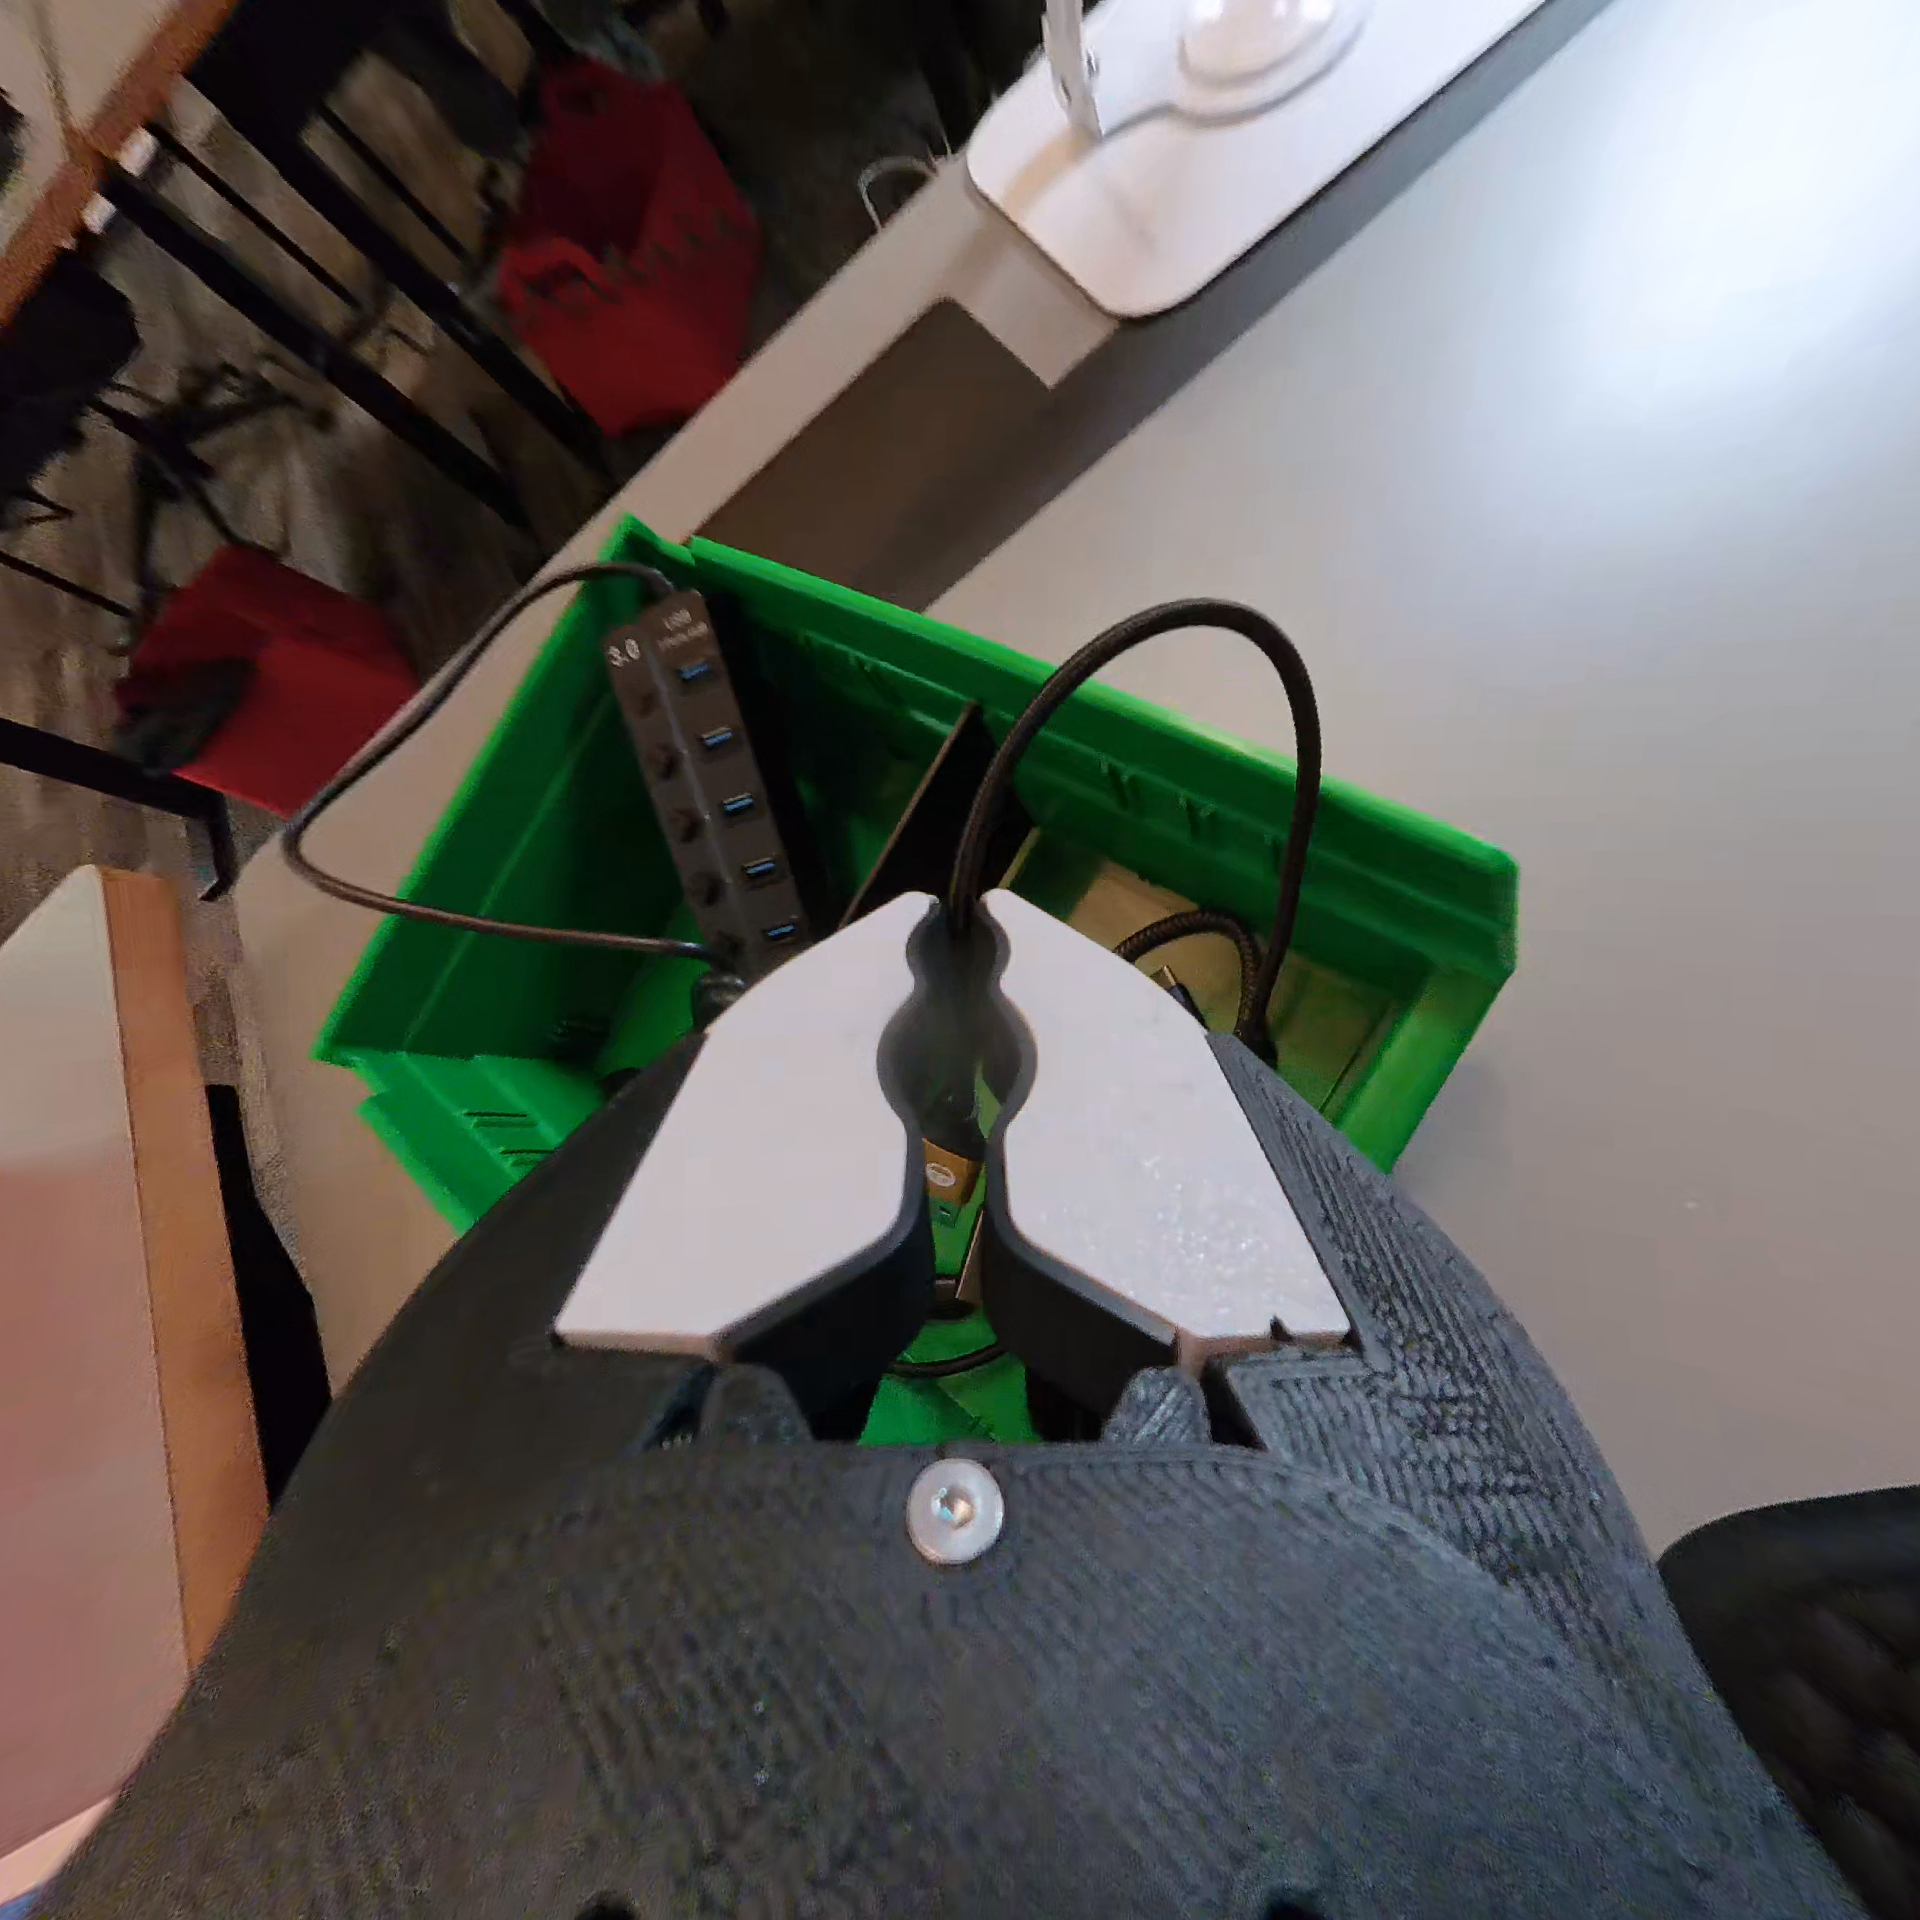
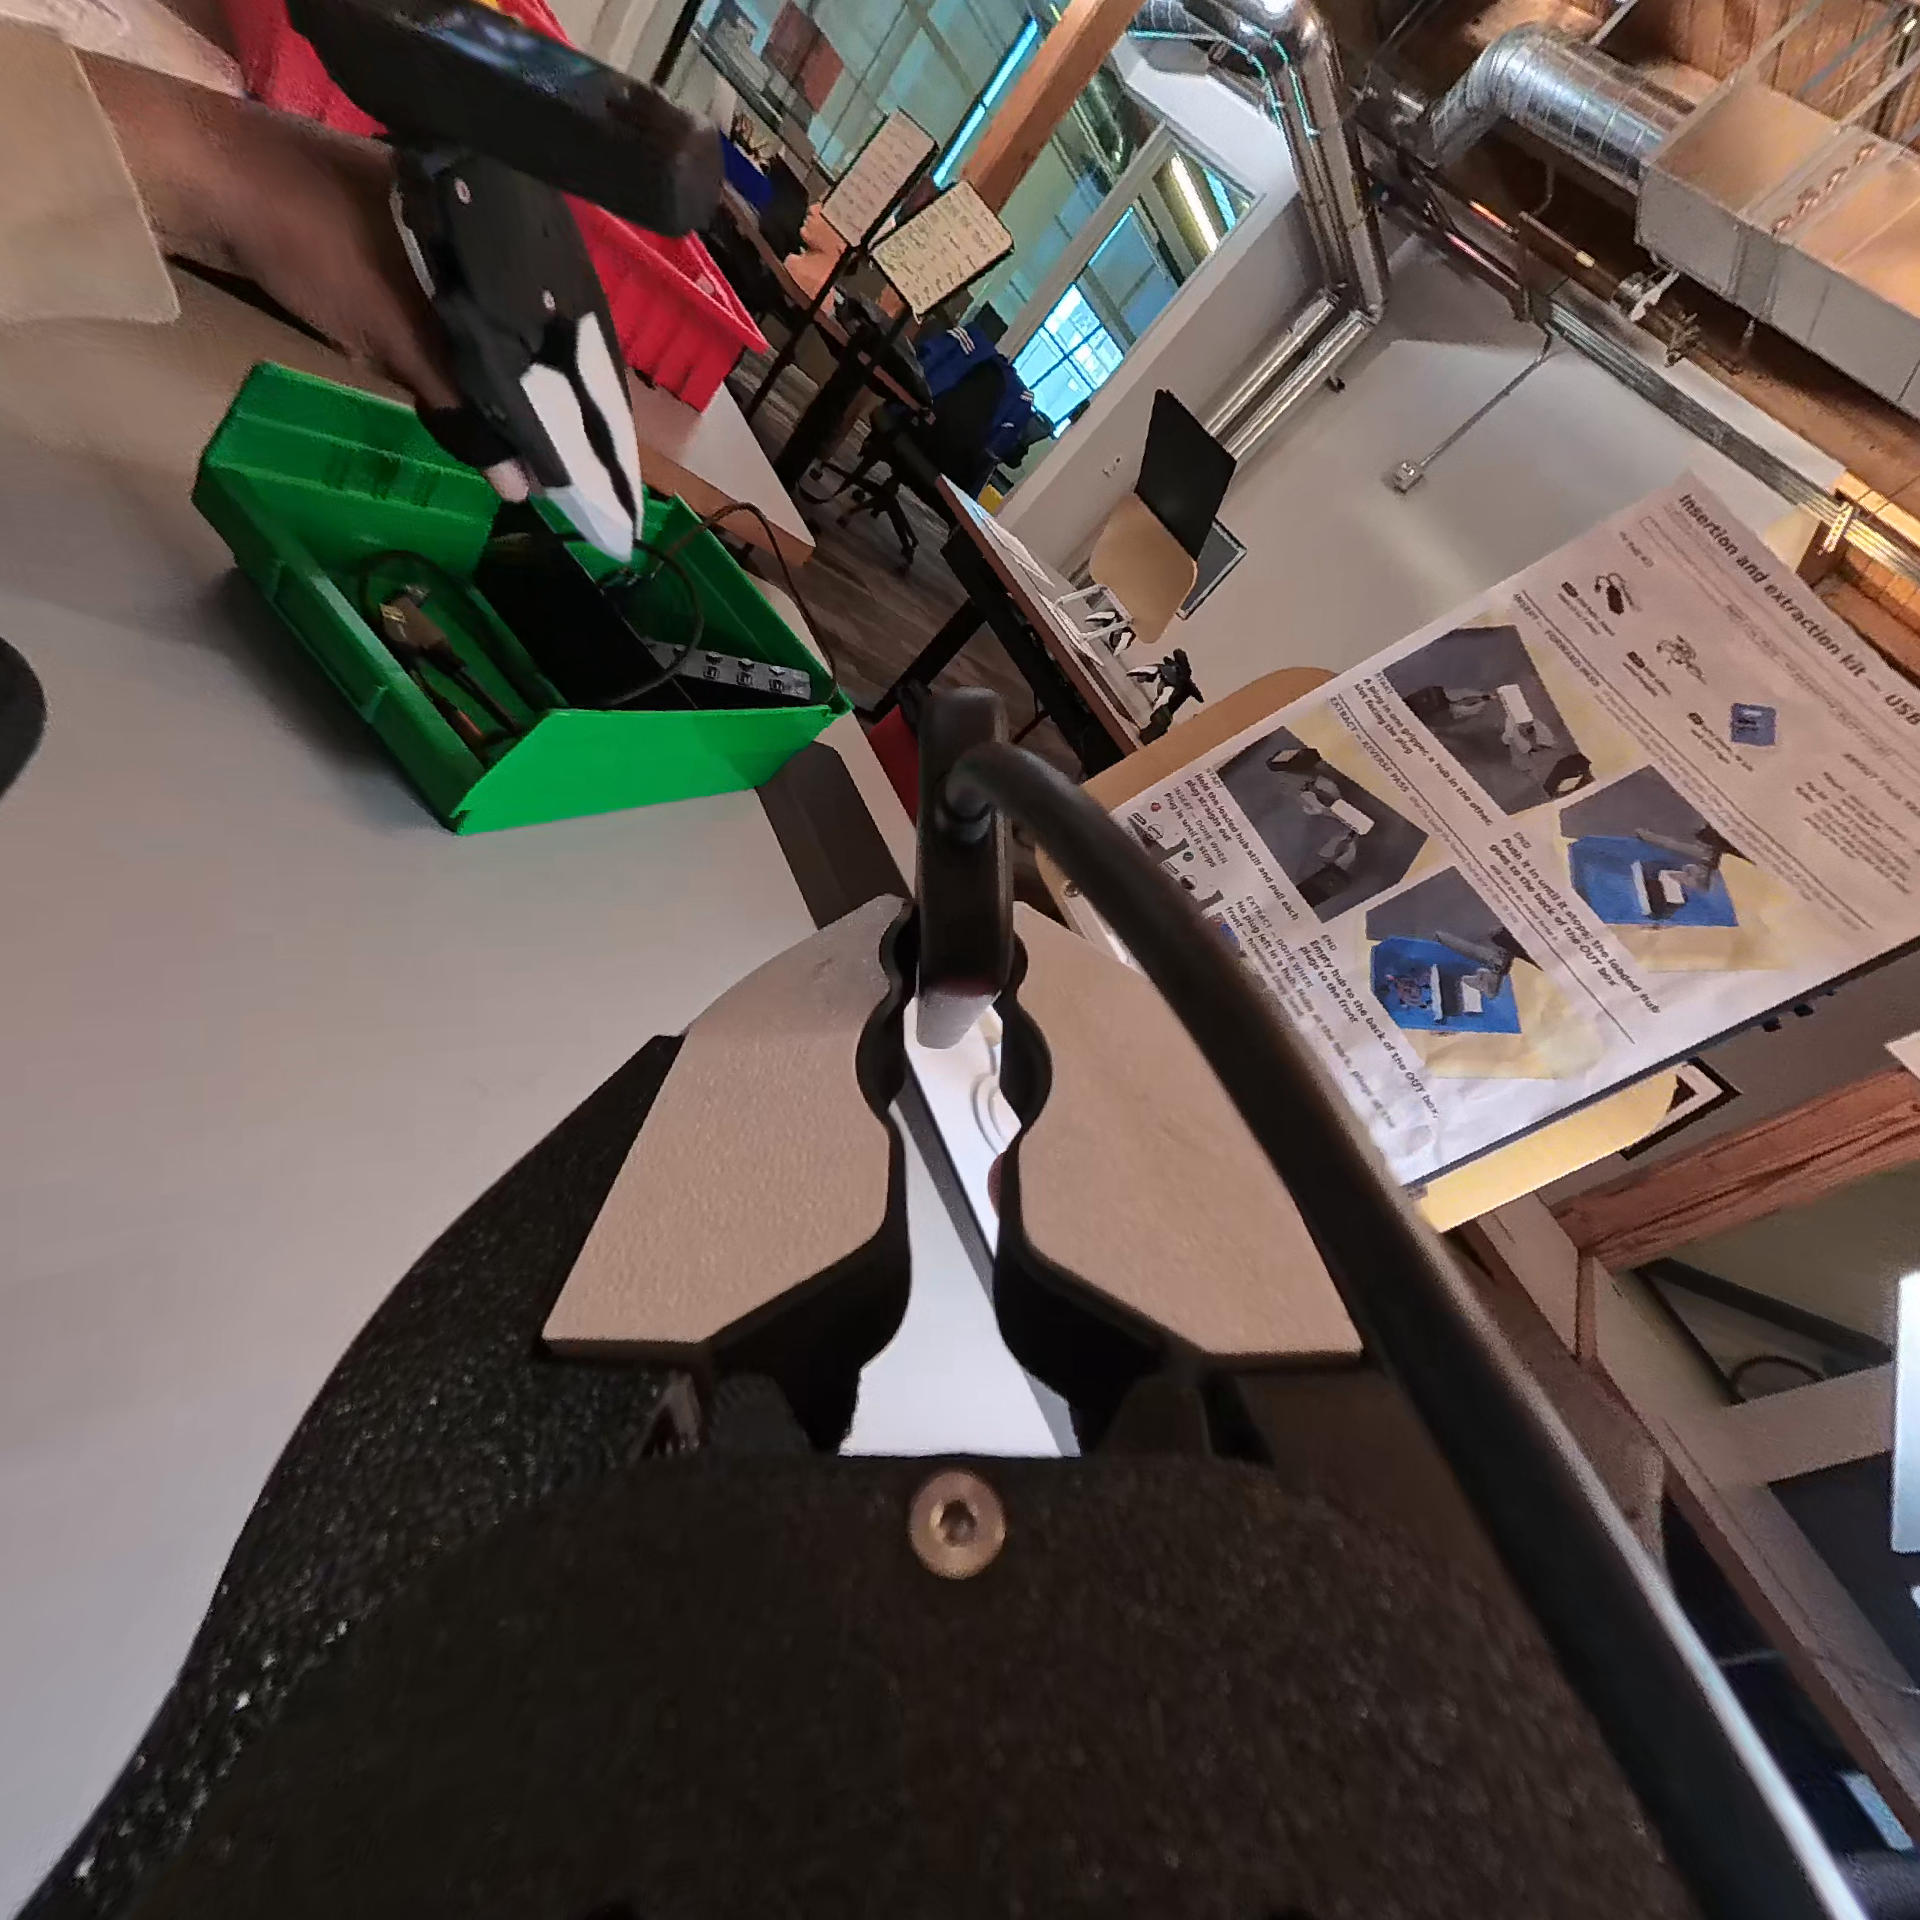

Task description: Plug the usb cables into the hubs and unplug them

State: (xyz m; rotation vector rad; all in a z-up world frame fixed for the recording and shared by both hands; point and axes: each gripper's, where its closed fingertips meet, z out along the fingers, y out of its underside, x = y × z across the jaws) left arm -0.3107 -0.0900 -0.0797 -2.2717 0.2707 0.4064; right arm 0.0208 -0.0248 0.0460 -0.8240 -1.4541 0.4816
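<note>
My left gripper (image 1: pixel 958 914) is shut on a black braided USB cable (image 1: pixel 1195 611) just behind its gold plug (image 1: pixel 951 1174), above a green bin (image 1: pixel 499 852). The cable loops up and back down into the bin. A black USB hub (image 1: pixel 717 790) with blue ports leans against the bin's left wall. My right gripper (image 2: pixel 956 925) is shut on a white and black hub (image 2: pixel 961 810), held over the table with its thick black cable (image 2: pixel 1195 935) arching right. The right wrist view shows the left gripper (image 2: pixel 592 499) reaching into the green bin (image 2: pixel 623 769).
A white stand base (image 1: pixel 1143 187) sits at the far edge of the grey table (image 1: pixel 1558 727). A printed instruction sheet (image 2: pixel 1558 831) stands at the right. More cables (image 2: pixel 416 634) lie in the bin. Red bins (image 1: pixel 623 239) and chairs stand beyond the table.
</note>
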